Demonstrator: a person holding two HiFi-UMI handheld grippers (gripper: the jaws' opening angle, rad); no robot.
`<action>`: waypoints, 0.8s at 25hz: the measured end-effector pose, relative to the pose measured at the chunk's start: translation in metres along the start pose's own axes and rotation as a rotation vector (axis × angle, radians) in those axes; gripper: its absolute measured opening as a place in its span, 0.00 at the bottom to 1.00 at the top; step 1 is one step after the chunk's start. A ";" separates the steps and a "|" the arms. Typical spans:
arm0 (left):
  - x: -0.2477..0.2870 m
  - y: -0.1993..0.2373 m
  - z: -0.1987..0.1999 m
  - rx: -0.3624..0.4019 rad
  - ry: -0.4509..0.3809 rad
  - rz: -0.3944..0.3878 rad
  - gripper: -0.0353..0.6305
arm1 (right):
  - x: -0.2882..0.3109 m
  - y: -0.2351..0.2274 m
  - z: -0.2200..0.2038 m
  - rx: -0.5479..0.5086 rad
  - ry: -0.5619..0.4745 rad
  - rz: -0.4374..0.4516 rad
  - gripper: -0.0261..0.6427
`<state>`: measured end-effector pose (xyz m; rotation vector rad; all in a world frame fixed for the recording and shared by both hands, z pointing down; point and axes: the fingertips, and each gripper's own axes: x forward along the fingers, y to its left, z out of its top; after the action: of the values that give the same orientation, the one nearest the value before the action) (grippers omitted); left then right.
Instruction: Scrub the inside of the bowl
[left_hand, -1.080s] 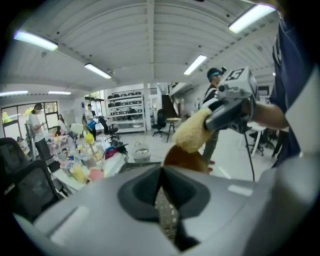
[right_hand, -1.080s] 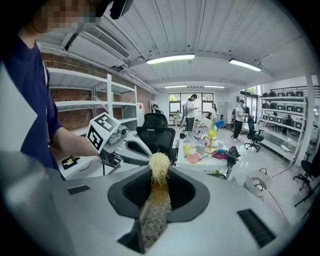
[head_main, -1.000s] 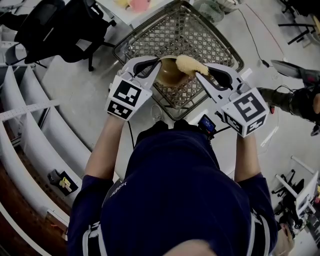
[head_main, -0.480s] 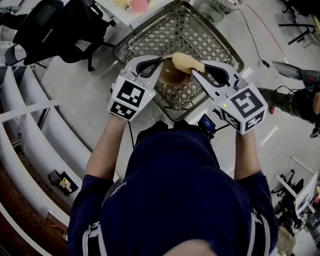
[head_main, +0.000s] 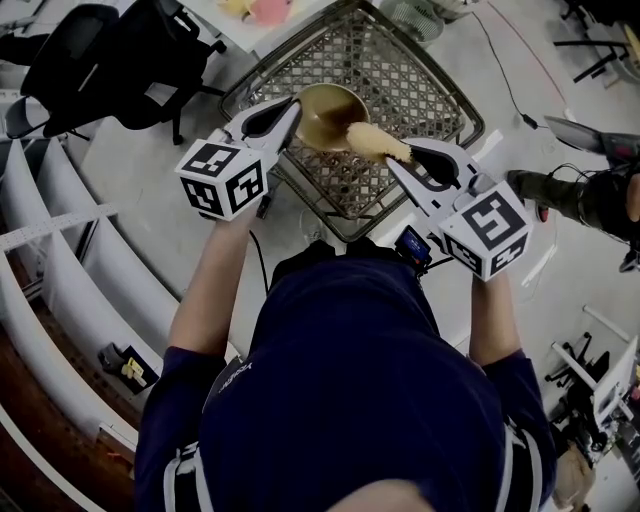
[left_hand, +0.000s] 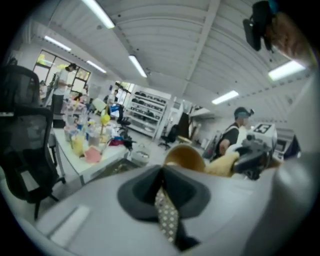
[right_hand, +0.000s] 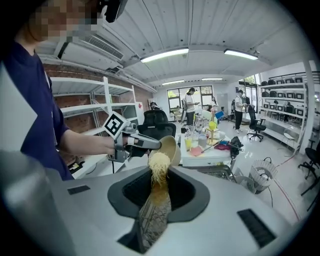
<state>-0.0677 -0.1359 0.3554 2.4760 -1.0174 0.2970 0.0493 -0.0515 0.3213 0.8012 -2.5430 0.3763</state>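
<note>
jaws tight on bowl (head_main: 322, 110) & sponge (head_main: 378, 143)

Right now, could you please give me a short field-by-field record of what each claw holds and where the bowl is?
left claw: shut on the rim of the bowl
right claw: shut on the yellow scrubber
bowl position: held in the air over the wire basket, opening tilted toward the scrubber
scrubber tip: at the bowl's mouth; contact cannot be confirmed
</note>
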 end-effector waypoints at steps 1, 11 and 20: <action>0.000 0.001 0.001 -0.023 -0.011 -0.005 0.07 | 0.001 0.002 -0.002 0.002 0.003 0.007 0.14; 0.003 -0.008 0.004 -0.184 -0.073 -0.056 0.07 | 0.024 0.023 -0.013 0.010 0.031 0.075 0.14; 0.000 -0.013 0.001 -0.360 -0.145 -0.108 0.07 | 0.053 0.043 -0.003 -0.075 0.019 0.074 0.14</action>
<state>-0.0588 -0.1279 0.3506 2.2350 -0.8978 -0.0951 -0.0137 -0.0411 0.3447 0.6745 -2.5580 0.3091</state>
